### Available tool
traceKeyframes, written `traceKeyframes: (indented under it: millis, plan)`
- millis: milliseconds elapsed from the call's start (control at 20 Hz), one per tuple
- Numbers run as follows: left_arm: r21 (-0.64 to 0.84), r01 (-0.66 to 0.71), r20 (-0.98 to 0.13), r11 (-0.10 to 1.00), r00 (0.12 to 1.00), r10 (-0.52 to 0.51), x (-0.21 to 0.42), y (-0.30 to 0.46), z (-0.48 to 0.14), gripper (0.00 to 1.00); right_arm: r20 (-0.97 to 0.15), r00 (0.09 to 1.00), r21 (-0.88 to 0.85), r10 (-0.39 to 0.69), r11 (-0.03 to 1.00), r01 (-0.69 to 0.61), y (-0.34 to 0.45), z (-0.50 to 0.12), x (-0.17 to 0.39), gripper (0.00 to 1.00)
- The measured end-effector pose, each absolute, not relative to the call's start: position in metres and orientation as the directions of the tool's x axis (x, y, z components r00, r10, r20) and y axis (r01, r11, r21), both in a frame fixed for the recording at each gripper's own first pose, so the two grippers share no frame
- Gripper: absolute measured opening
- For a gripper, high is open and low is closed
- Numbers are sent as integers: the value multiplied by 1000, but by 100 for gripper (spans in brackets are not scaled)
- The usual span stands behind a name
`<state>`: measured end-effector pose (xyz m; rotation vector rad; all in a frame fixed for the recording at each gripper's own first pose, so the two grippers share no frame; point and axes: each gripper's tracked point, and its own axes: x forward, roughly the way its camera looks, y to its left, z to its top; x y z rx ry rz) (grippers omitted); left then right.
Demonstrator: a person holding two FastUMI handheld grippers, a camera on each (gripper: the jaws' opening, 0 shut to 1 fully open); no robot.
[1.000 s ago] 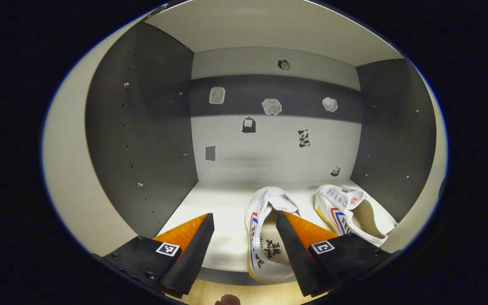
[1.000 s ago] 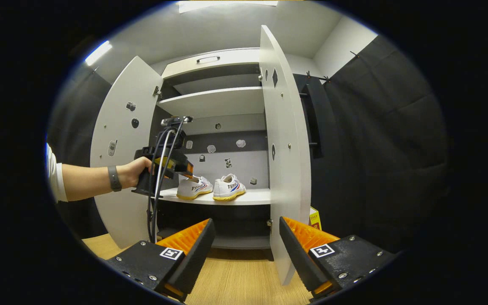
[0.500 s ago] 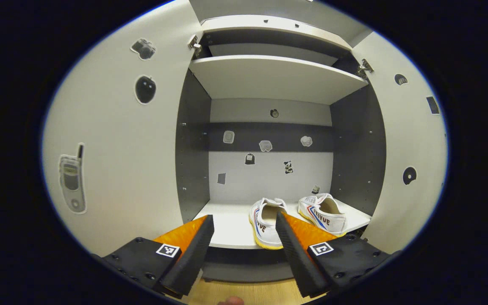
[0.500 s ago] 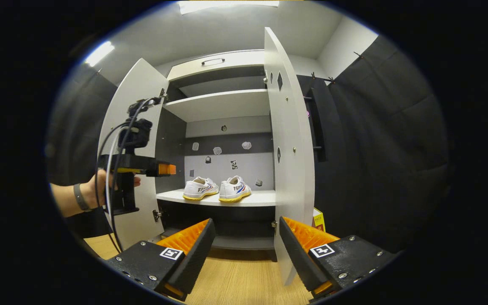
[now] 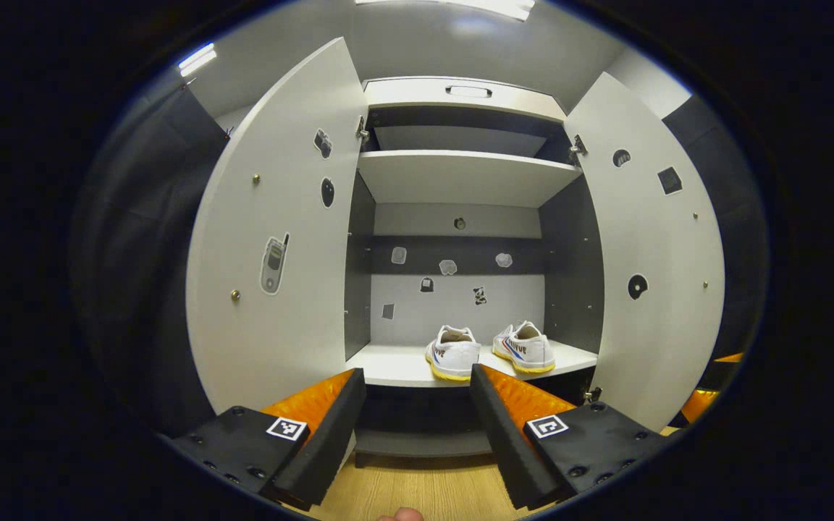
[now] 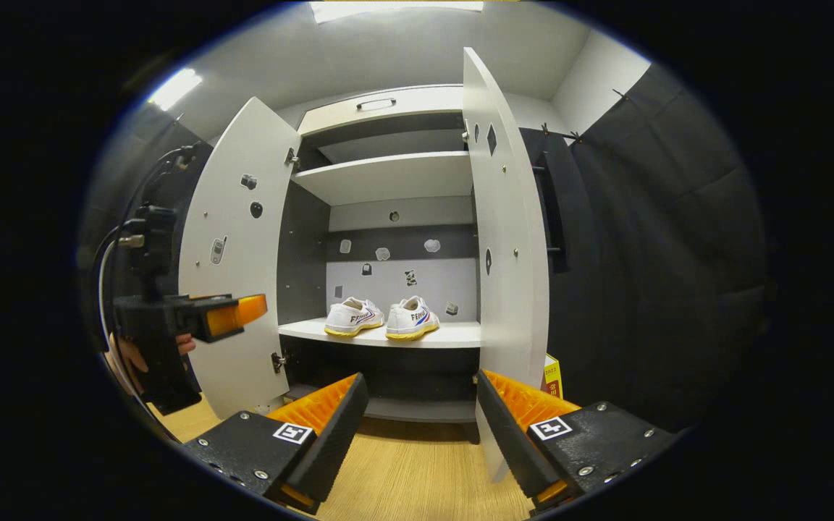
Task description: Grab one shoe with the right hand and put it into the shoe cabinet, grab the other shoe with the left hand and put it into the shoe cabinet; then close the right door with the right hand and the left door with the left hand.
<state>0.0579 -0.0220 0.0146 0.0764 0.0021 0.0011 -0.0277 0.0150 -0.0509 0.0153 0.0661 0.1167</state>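
Both white canvas shoes (image 5: 489, 349) are parked side by side on the flat shelf (image 5: 395, 365) of the shoe cabinet (image 5: 460, 94), mid-frame. Left gripper (image 5: 417, 427) and right gripper (image 6: 420, 434) are spread apart, nothing held.

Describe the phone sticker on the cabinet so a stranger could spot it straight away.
Find the open shoe cabinet and look at the inner face of its left door. About halfway up sits the phone sticker: an old handset with an aerial, far larger than the two small dark stickers above it.
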Motion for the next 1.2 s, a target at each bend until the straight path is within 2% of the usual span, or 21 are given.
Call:
traceKeyframes:
  millis: [150, 200, 300, 450, 600, 650, 700, 850, 900, 950, 1050, 1150, 1200]
  plan:
    - [53, 10, -44, 999, 999, -8, 31, -30, -10, 95, -68, 991, 27, 117, 993, -115, 17, -52, -30, 93]
    - [44, 13, -43, 999, 999, -11, 24, -31, -13, 95, -71, 991, 27, 115, 993, -114, 17, -53, -30, 97]
    - [52, 9, -29, 999, 1000, -7, 19, -34, -15, 95, -72, 991, 27, 115, 993, -113, 16, -52, -31, 93]
    - [98, -7, 3, 995, 1000, 7, 1, -35, -28, 95, -6, 995, 51, 101, 994, -101, 4, -18, -31, 93]
    - [71, 22, 7, 997, 1000, -23, -9, -51, -29, 94, 64, 997, 34, 46, 998, -48, -43, 29, -22, 94]
    - [65, 32, 2, 997, 999, -32, -11, -55, -30, 94, 77, 997, 12, 13, 1000, -14, -66, 44, -18, 98]
    - [62, 36, -1, 997, 999, -36, -12, -58, -32, 95, 90, 996, -14, -26, 1000, 28, -91, 60, -13, 94]
    - [65, 41, -8, 997, 999, -40, -13, -58, -34, 95, 133, 983, -69, -124, 989, 134, -155, 106, 8, 93]
    - [69, 41, -9, 997, 999, -40, -13, -57, -34, 95, 124, 983, -85, -134, 986, 145, -170, 113, 18, 98]
    - [70, 41, -9, 997, 999, -40, -12, -57, -35, 95, 106, 985, -99, -139, 984, 150, -182, 115, 29, 94]
    - [73, 32, -8, 997, 999, -32, -12, -53, -35, 95, 89, 988, -88, -125, 987, 133, -195, 118, 46, 93]
    - [77, 13, -6, 997, 1000, -12, -12, -48, -35, 95, 84, 992, -64, -99, 992, 104, -193, 118, 62, 93]
    - [75, 8, -10, 997, 1000, -7, -12, -47, -36, 95, 77, 994, -59, -83, 994, 88, -192, 115, 68, 97]
